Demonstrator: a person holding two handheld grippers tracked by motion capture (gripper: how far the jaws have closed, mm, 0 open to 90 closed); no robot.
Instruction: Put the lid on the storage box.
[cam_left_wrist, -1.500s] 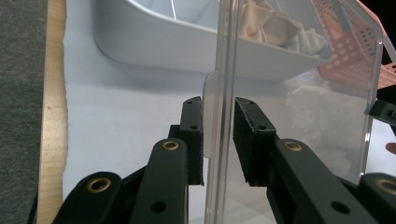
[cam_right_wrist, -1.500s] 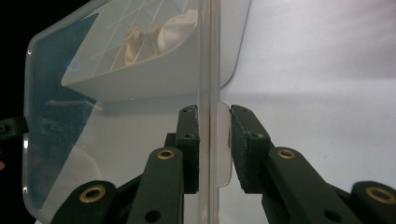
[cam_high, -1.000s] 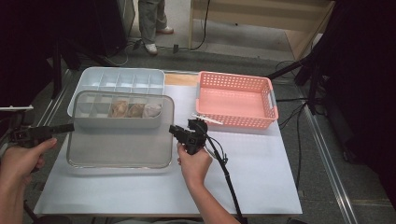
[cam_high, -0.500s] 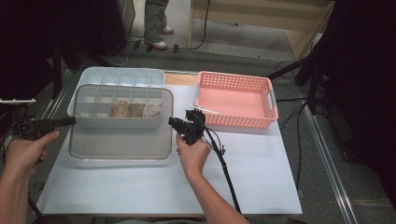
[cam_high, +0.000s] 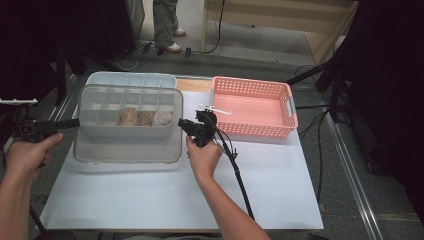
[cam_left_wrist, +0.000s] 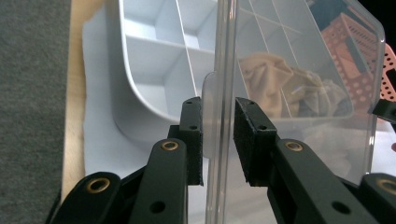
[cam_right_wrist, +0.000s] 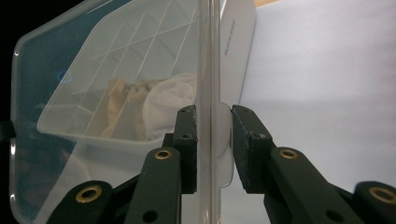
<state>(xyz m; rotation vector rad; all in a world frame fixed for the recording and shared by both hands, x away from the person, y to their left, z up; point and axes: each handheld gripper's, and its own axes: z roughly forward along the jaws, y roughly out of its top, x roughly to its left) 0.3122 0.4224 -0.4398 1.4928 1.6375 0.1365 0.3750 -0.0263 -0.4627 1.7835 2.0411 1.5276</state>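
boxes (cam_high: 127, 117): 2 | clear lid (cam_high: 125, 150): 1 | cloths (cam_high: 145, 118): 3 | pink basket (cam_high: 252, 107): 1 | grippers (cam_high: 186, 125): 2

Grey floor (cam_high: 260, 47), wooden cabinet (cam_high: 280, 15) — dark surroundings

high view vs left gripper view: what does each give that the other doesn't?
High view: the person's left hand and right hand, plus a bystander's legs beyond the table. Left gripper view: the left gripper up close, pads clamped on the clear divided box at its side tab. Both: the box, the cloth pieces inside it, the pink basket.
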